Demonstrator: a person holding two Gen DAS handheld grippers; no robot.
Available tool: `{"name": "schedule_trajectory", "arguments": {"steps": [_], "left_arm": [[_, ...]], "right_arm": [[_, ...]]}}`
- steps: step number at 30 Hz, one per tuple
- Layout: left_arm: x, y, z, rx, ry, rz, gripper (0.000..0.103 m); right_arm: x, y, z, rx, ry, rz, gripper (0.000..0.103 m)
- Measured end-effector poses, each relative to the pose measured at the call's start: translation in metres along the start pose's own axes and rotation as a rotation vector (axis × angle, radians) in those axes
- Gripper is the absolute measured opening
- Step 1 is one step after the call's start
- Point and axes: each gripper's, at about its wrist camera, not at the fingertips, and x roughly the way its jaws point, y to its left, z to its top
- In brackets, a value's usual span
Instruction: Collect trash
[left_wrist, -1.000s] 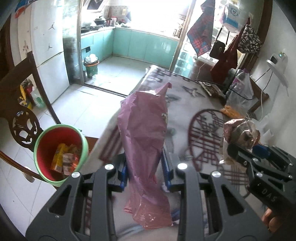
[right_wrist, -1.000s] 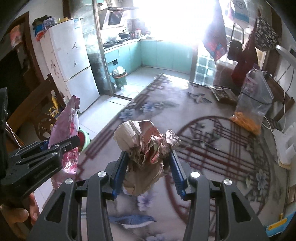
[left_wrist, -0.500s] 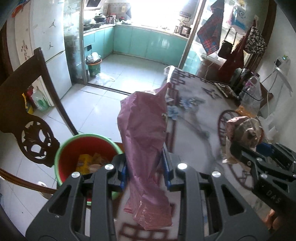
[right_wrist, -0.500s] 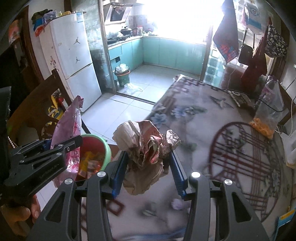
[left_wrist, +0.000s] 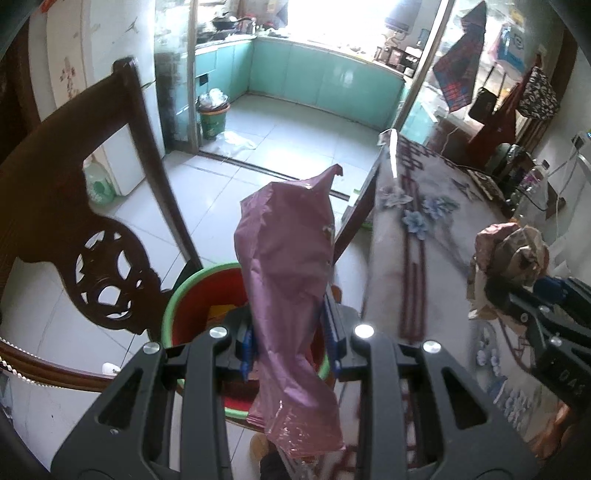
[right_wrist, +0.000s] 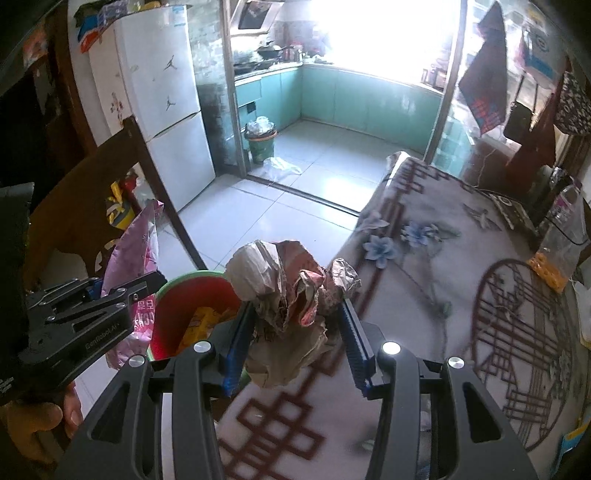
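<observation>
1. While both hands carry their loads over the edge of the cloth-covered surface (right_wrist: 424, 258), the goal sits just below: the red bin with the green rim (right_wrist: 192, 295), standing on the floor beside the surface and in front of the dark wooden chair (left_wrist: 74, 221). It already holds some yellow wrappers, with room left, I judge.

2. Left claw (left_wrist: 288, 332) is clamped on the pink plastic bag (left_wrist: 288, 266), which stands up above the jaws and hangs limp below them. In the left wrist view its lower end lies over the bin's mouth. Best to lower it until the loose tail is inside the rim, then let go, so the light film cannot drift onto the tiles.

3. Right claw (right_wrist: 295, 332) grips the crumpled paper wad (right_wrist: 291, 291) across its middle. In its own view it appears over the surface's edge, just beside the bin rather than above it. It likely needs carrying further across before release.

4. With the two claws close together, dropping one load at a time seems wise, the bag first.
</observation>
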Motion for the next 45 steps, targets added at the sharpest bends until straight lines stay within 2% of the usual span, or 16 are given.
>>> {"name": "schedule_trajectory", "arguments": {"steps": [7,15,17,18,21,24,25,28,30,32,36,39,41,42,43,45], "left_arm": [[0.018,0.035,-0.004,-0.018,0.059,0.036,0.028],[0.04,0.057,-0.009,-0.043,0.124,0.061,0.03],[0.047,0.061,-0.01,-0.045,0.137,0.07,0.036],[0.05,0.063,-0.01,-0.046,0.141,0.08,0.043],[0.054,0.064,-0.008,-0.038,0.135,0.111,0.076],[0.051,0.064,-0.004,-0.031,0.112,0.142,0.088],[0.05,0.064,-0.002,-0.034,0.107,0.147,0.092],[0.043,0.063,0.003,-0.055,0.08,0.144,0.094],[0.036,0.058,0.009,-0.061,0.053,0.144,0.095],[0.024,0.049,0.016,-0.056,0.008,0.146,0.097],[-0.001,0.03,0.026,-0.043,-0.1,0.128,0.098],[-0.027,0.008,0.03,-0.014,-0.224,0.087,0.098],[-0.045,-0.01,0.029,0.024,-0.333,0.11,0.098],[-0.057,-0.022,0.027,0.055,-0.403,0.133,0.098],[-0.064,-0.03,0.025,0.077,-0.445,0.144,0.098],[-0.078,-0.051,0.022,0.112,-0.52,0.148,0.098]], "right_arm": [[0.023,0.029,0.004,-0.036,0.03,0.043,0.046],[0.055,0.052,0.006,-0.053,0.112,0.124,0.047],[0.06,0.056,0.008,-0.054,0.122,0.145,0.052],[0.062,0.058,0.009,-0.056,0.127,0.155,0.054],[0.066,0.06,0.012,-0.058,0.136,0.169,0.061],[0.064,0.059,0.016,-0.069,0.128,0.165,0.065],[0.061,0.057,0.018,-0.071,0.118,0.158,0.07],[0.048,0.045,0.023,-0.044,0.07,0.151,0.079],[0.032,0.033,0.029,-0.019,0.011,0.118,0.085],[0.014,0.021,0.033,0.001,-0.052,0.078,0.096],[-0.016,0.0,0.037,0.03,-0.137,0.029,0.096],[-0.044,-0.018,0.033,0.067,-0.241,-0.002,0.096],[-0.074,-0.031,0.024,0.112,-0.379,-0.018,0.096],[-0.081,-0.036,0.021,0.125,-0.412,-0.035,0.096],[-0.088,-0.039,0.019,0.138,-0.435,-0.063,0.096],[-0.091,-0.046,0.021,0.145,-0.399,-0.117,0.096]]}}
